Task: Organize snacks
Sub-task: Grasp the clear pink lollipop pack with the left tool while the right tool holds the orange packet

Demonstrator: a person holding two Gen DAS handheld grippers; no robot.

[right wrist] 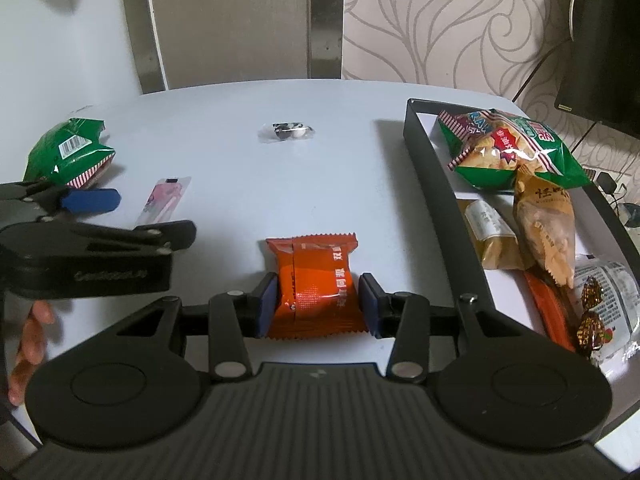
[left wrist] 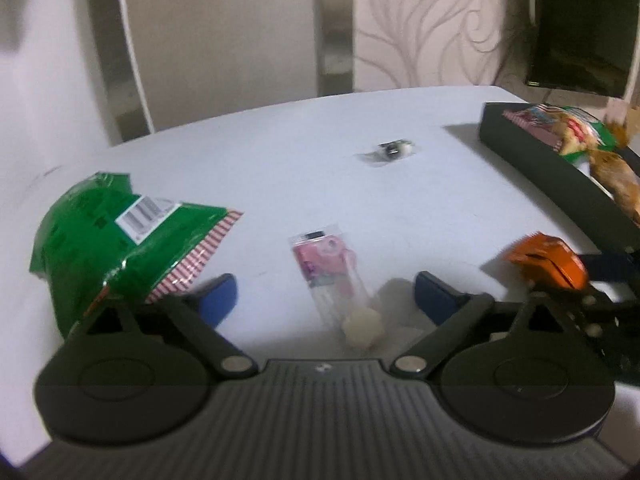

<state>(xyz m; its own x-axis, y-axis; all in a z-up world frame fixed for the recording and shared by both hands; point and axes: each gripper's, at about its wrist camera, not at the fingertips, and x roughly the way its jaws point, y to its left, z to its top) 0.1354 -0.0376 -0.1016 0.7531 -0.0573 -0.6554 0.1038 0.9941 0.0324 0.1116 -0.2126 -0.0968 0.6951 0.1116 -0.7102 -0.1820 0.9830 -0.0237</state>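
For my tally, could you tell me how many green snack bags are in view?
2: one green bag on the table's far left, another inside the black tray on the right.

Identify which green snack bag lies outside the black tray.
The green bag at the table's left edge, barcode side up. The other green bag lies inside the tray on the right.

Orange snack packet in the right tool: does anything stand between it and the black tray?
Nothing visible does. The orange packet sits between the right tool's pads, and only bare table separates it from the tray's low near wall.
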